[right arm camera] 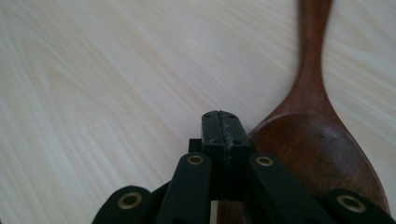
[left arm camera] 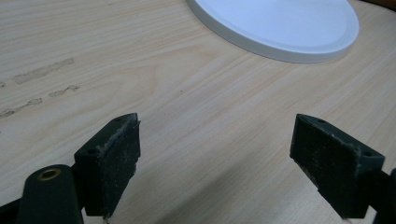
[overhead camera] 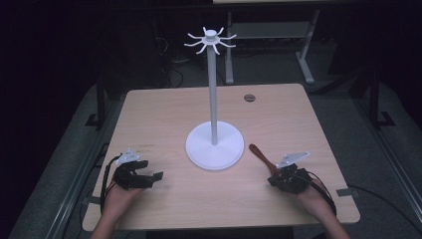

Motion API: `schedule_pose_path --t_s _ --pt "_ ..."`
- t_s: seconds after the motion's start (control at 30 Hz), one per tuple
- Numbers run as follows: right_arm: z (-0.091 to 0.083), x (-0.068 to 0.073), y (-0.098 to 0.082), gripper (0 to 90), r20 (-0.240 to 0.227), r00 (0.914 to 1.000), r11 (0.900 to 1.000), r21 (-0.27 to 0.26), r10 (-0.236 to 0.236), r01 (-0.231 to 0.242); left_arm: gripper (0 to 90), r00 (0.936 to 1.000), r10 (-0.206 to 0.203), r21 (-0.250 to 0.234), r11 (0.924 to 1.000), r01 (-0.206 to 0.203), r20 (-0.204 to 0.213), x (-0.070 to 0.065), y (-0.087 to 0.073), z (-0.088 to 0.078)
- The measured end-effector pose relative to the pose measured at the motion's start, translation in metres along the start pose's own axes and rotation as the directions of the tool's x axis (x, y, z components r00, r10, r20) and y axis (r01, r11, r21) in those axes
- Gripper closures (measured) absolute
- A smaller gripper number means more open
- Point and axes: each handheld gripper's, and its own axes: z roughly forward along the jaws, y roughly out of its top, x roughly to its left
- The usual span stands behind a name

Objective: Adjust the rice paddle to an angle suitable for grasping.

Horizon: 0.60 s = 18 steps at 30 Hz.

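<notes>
Right gripper view: right tongs (right arm camera: 220, 122) pressed together beside smooth, dark wooden spoon (right arm camera: 317, 154); left tongs (left arm camera: 229, 158) wide apart.

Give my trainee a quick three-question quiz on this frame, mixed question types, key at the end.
1. True or false: the left gripper has its jaws spread apart over bare table.
2. Which thing lies beside the right gripper? A) a metal fork B) a wooden spoon C) a cup
3. Fill in: the white stand in the middle of the table carries a ring of ____ at the top of its pole.

Key:
1. True
2. B; the jaws are pressed together with nothing between them, next to the spoon's bowl.
3. hooks, all empty
</notes>
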Motion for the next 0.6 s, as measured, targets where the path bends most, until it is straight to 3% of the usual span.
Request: schedule_pose_path --t_s 0.23,0.6 --pt "-0.01 -0.016 -0.005 89.7 0.027 0.9991 0.999 -0.015 0.034 -0.033 15.4 1.0 -0.005 -0.007 1.0 0.005 0.0 0.0 0.0 0.0" --pt "-0.019 -0.022 0.0 87.3 0.025 0.9984 0.998 -0.05 0.051 -0.049 15.4 1.0 0.004 -0.003 1.0 -0.004 0.001 0.0 0.001 -0.001"
